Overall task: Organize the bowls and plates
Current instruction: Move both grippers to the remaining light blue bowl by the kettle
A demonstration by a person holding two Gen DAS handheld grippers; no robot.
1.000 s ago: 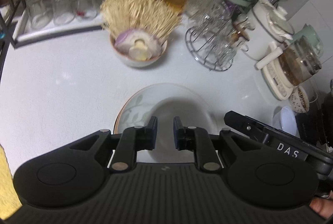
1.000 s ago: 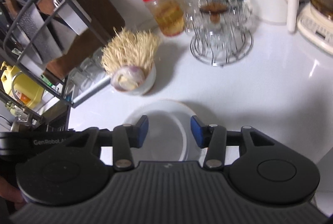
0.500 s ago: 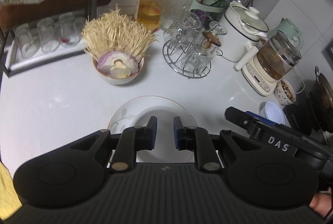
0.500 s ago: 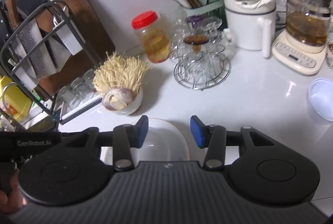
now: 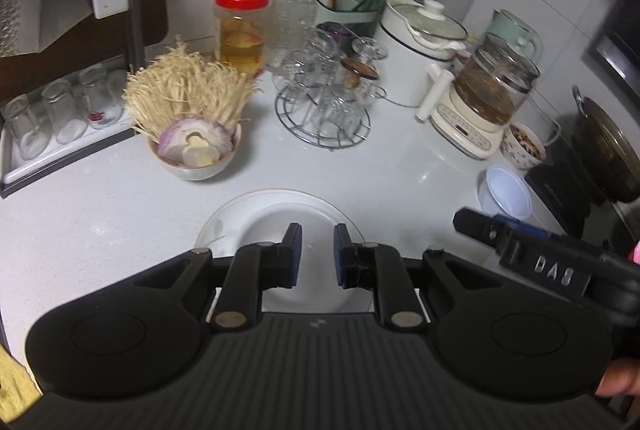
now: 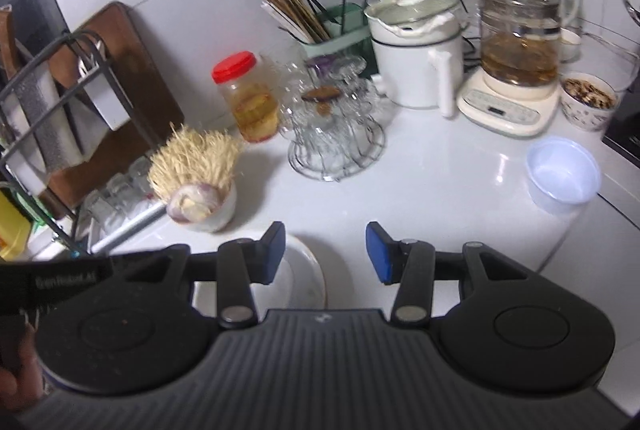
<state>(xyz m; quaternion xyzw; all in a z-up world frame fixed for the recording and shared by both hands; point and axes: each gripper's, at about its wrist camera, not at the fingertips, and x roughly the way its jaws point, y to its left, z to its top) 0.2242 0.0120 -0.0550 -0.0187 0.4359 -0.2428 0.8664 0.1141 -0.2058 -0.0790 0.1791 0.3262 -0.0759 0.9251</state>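
hovering over the white table [image 5: 100,230], the left tool [image 5: 316,250] has its pads a narrow gap apart with nothing between them; the plate [image 5: 260,214] lies flat on the table right under it. the right tool [image 6: 326,254] stands wider apart, also empty, with the plate's [image 6: 308,270] edge showing below its left finger and bare table ahead. a small clear bowl [image 6: 564,174] sits alone on the table to the right, near a patterned bowl [image 6: 588,102] of dark food. behind the plate stands a bowl [image 5: 196,158] filled with onion and enoki. further back are a red-lidded jar [image 5: 240,30], a wire rack [image 5: 324,110] of glasses, a white pot [image 5: 420,50] and a glass kettle [image 5: 492,86]. the right tool's side [image 5: 540,262] shows at the right edge of the left view.
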